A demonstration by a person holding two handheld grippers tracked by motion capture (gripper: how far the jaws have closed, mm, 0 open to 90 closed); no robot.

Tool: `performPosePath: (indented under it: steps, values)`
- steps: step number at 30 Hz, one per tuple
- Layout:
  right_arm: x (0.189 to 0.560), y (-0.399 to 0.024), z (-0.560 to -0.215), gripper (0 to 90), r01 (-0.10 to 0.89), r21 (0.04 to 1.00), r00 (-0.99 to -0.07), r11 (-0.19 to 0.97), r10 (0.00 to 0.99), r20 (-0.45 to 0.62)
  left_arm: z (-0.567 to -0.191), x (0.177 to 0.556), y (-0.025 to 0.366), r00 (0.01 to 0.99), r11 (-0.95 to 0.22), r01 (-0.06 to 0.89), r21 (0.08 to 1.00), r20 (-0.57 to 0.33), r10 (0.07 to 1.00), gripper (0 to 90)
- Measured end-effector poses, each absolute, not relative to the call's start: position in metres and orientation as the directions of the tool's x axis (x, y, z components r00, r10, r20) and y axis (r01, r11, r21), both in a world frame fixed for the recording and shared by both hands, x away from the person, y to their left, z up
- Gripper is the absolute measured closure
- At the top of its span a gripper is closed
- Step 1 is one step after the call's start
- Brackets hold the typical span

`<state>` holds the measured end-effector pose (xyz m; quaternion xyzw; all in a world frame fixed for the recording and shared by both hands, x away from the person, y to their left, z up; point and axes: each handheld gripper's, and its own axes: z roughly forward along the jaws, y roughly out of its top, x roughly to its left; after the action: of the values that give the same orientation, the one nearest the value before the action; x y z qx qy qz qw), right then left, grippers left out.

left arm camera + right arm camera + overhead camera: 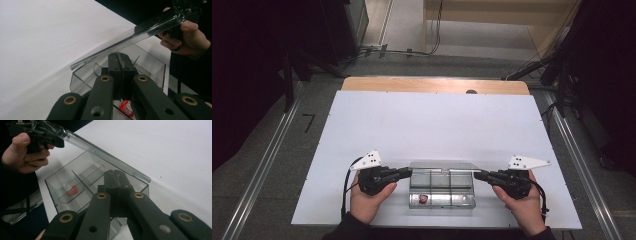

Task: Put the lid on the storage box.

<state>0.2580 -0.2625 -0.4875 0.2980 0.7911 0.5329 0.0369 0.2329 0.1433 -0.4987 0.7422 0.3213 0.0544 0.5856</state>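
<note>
Clear plastic compartment box (442, 192), lid (442, 166) raised, at 6 o'clock on the white counter (432, 125).

Left tool (410, 172) and right tool (476, 175) each have jaws together, apparently pinching the lid's opposite ends. Judged light, rigid, slick, brittle at the hinge; grip lid edges. A small red item (424, 199) sits at 7 o'clock inside.

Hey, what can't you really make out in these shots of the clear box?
- Small red item: too small and blurred in every view to identify.
- What each gripper's jaws pinch: own jaws hide it in both gripper views.
- Box hinge: clear lid blends in, high view.
</note>
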Motion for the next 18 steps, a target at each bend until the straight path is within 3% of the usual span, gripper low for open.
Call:
performPosePath:
  steps: [18]
  values:
    - [0.2520, -0.2639, -0.4916, 88.1, 0.428, 0.861, -0.826, 0.276, 0.506, 0.248, -0.5027, 0.2278, 0.1465, 0.805, -0.144, 0.419, 0.896, -0.293, 0.516, 89.7]
